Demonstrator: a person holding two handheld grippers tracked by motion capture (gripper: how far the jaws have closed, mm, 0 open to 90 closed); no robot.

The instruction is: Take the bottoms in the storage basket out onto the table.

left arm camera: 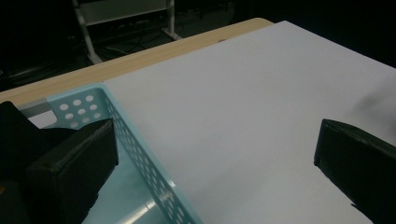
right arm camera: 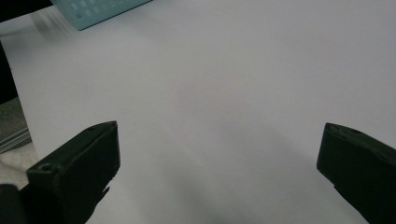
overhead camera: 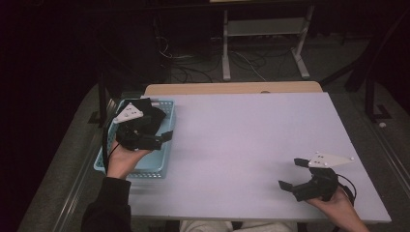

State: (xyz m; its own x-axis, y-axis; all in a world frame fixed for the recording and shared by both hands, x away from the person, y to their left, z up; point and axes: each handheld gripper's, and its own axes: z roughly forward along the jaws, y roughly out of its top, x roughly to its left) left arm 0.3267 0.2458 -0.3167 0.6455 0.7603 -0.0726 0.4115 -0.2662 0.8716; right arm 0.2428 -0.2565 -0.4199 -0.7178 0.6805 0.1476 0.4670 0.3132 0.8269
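a pale blue perforated basket (overhead camera: 145, 166) sits at the left edge of the white worktop (overhead camera: 241, 140), and the left tongs (overhead camera: 162, 140) hover over it with jaws spread wide and holding nothing, one jaw above the basket's inside and the other out over the worktop. the right tongs (overhead camera: 291, 174) rest low near the front right corner, also spread and empty. something dark lies in the basket's far end (left arm camera: 11, 126); to reach it cleanly, the left tongs should probably swing fully inside the rim before lowering.

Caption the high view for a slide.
Left gripper open over blue basket; right gripper open above white table.
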